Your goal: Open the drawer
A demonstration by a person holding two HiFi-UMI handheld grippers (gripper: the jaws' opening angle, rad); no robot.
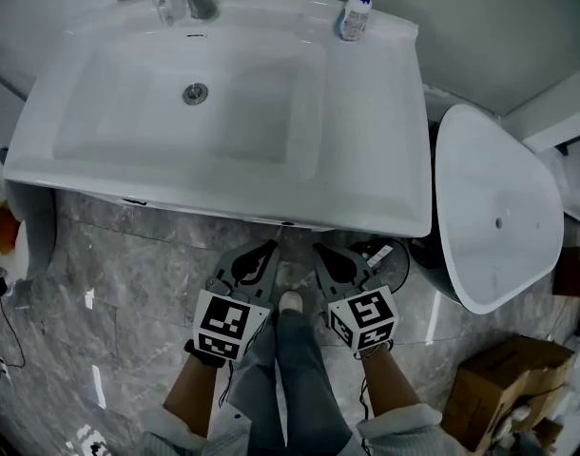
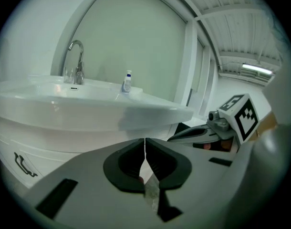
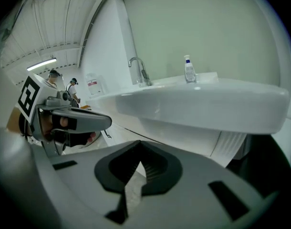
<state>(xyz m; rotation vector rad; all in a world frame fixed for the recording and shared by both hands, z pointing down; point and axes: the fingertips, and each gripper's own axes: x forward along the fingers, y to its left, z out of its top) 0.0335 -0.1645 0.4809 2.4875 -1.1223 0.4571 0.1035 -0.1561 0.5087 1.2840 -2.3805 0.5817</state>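
The drawer (image 2: 55, 135) sits under the white washbasin (image 2: 88, 104), and its dark handle (image 2: 24, 164) shows low in the left gripper view. The left gripper (image 2: 145, 140) has its jaws pressed together on nothing, short of the drawer front. The right gripper (image 3: 140, 143) is likewise closed and empty. In the head view the basin rim hides the drawer. Only that view shows the drain (image 1: 195, 92), the toilet (image 1: 494, 221) and a cardboard box (image 1: 504, 383).
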